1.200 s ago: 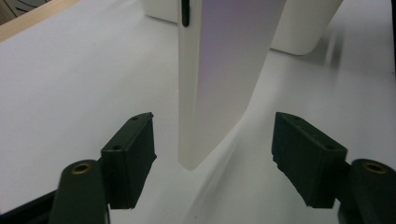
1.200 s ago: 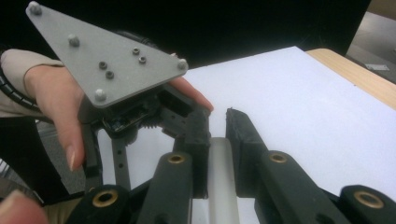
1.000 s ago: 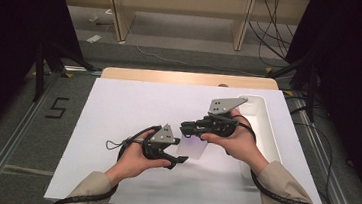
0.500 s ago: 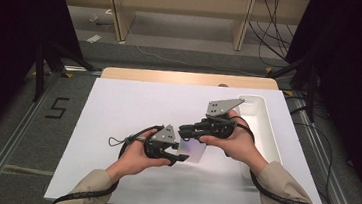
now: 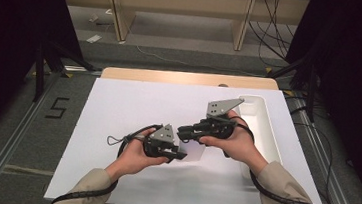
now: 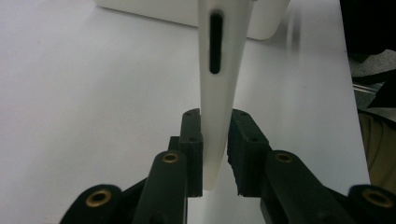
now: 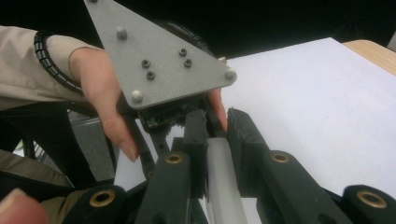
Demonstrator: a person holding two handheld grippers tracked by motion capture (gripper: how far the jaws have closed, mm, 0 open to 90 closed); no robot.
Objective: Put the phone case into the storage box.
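Closing left tool [image 6: 215, 154] now pinches flat, smooth white plate [image 6: 219, 93].

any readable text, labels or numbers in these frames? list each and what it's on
"5" – dark figure marked on the grey floor left of the table.
No other text: the white flat piece held between both grippers carries just a dark slot, and the grey plate on the left gripper shows screws, no lettering.
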